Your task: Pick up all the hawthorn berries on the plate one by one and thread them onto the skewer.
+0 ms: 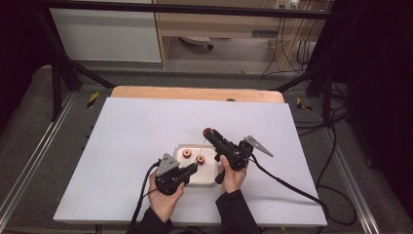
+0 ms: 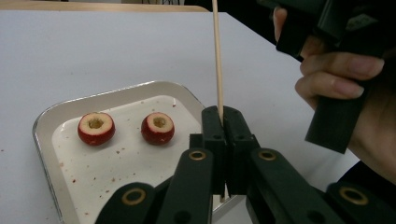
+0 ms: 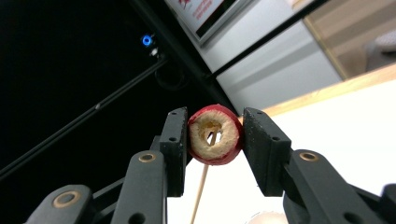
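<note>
My left gripper [image 2: 223, 116] is shut on a thin wooden skewer [image 2: 217, 56] that stands upright over the tray's near corner. On the white tray [image 2: 116, 91] lie two cored red fruits, one on the left [image 2: 95, 128] and one beside it [image 2: 158, 128], hollow sides up. My right gripper [image 3: 215, 126] is shut on a third cored red fruit [image 3: 215, 134], held above the skewer; the skewer tip [image 3: 211, 138] shows through its hole. In the high view the left gripper [image 1: 195, 166] sits at the tray [image 1: 204, 174] and the right gripper [image 1: 208, 132] just beyond it.
A white sheet [image 1: 136, 131] covers the table, with a wooden edge [image 1: 195, 92] at the far side. Cables [image 1: 292, 187] trail from the grippers over the sheet. Black frame posts [image 1: 58, 73] stand at the back corners.
</note>
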Demonstrator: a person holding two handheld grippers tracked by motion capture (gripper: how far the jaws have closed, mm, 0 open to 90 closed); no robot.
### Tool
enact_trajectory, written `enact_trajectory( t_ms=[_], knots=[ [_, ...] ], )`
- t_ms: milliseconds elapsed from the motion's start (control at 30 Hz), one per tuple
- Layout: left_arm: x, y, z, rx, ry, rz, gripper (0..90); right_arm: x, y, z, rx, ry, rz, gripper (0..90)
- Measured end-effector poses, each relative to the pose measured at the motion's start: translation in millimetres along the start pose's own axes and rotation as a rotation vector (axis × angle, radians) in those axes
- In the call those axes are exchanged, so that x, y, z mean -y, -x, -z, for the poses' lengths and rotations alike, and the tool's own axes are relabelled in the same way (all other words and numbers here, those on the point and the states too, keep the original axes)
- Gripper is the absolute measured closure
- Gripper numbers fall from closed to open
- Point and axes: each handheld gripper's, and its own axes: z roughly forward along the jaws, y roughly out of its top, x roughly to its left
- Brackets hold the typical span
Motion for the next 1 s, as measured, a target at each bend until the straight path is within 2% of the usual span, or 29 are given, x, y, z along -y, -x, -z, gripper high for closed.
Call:
enact_trajectory(
  t_ms=[133, 300, 367, 433, 633, 800, 1000],
  knots=[
    [-0.3, -0.3, -1.7, 0.010, 0.000, 0.004, 88.8, 3.3, -0.4, 0.6, -0.002, -0.015, -0.002, 62.0],
    [-1.2, -1.7, -4.6, 0.003, -0.001, 0.006, 88.9, 8.9, -2.2, 2.0, -0.011, -0.031, 0.001, 62.1],
    [-1.9, -2.4, -4.8, 0.001, 0.022, -0.003, 88.8, 11.0, -3.0, 2.8, -0.020, -0.057, 0.000, 62.1],
    [-3.4, -4.6, -5.9, 0.008, 0.011, 0.009, 88.8, 15.8, -3.5, 4.0, -0.022, -0.074, 0.005, 62.1],
    [-7.5, -8.2, -9.3, -0.012, 0.000, -0.014, 88.8, 23.8, -3.8, 4.8, -0.028, -0.128, 0.007, 62.0],
    [-7.7, -9.5, -12.1, -0.014, -0.001, -0.019, 88.7, 27.9, -4.0, 6.2, -0.024, -0.164, 0.025, 61.9],
    [-7.5, -12.4, -14.1, -0.006, -0.028, -0.028, 88.7, 31.8, -4.1, 7.4, -0.015, -0.194, 0.046, 61.8]
  ],
)
